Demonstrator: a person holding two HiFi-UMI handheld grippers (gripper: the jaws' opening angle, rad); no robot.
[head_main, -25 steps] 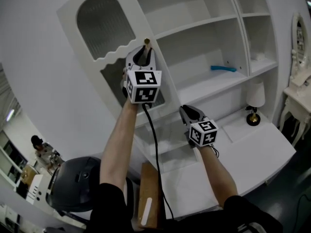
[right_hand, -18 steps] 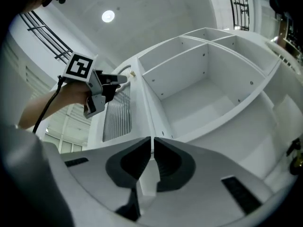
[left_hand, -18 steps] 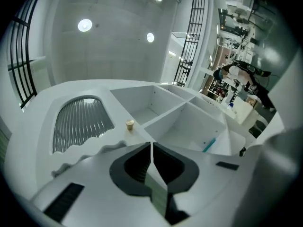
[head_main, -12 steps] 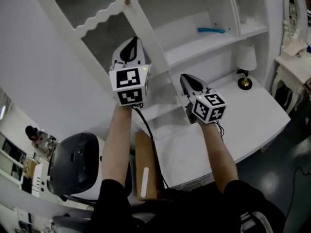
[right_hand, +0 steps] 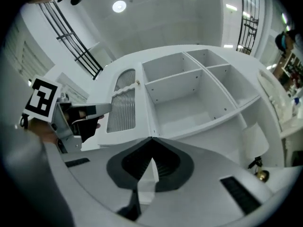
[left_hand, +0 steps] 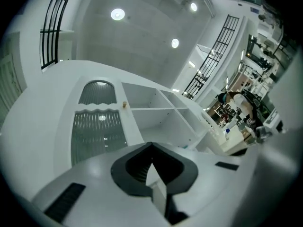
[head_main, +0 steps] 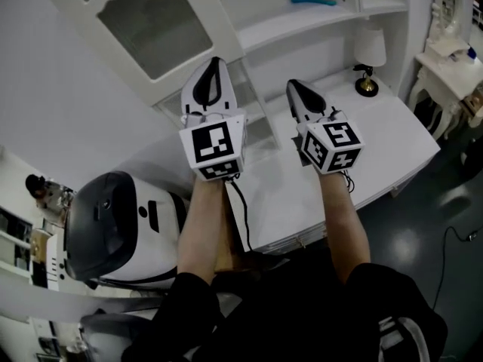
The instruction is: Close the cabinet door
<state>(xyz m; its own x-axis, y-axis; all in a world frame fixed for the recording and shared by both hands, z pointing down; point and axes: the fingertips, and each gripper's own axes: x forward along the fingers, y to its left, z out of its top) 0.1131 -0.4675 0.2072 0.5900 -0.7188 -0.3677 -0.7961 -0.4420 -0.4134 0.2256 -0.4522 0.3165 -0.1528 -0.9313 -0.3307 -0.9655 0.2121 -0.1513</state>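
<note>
The white cabinet door (head_main: 155,23) with ribbed glass lies flat against the cabinet's left column, beside the open shelves. Its small brass knob (left_hand: 124,105) shows in the left gripper view and the door (right_hand: 124,105) shows again in the right gripper view. My left gripper (head_main: 213,63) is shut and empty, held back from the door and below it. My right gripper (head_main: 295,86) hangs beside it over the desk (head_main: 381,153), also shut with nothing between its jaws. Neither touches the cabinet.
A blue thing (head_main: 313,1) lies on an open shelf. A small white lamp (head_main: 368,53) stands on the desk's back right. A dark-and-white rounded machine (head_main: 113,232) sits low left. A white dressing table (head_main: 453,59) stands at far right. A cable runs down from the left gripper.
The left gripper has left the door's knob and dropped down and back. The right gripper has drawn back beside it. The cabinet has slid up in the head view.
</note>
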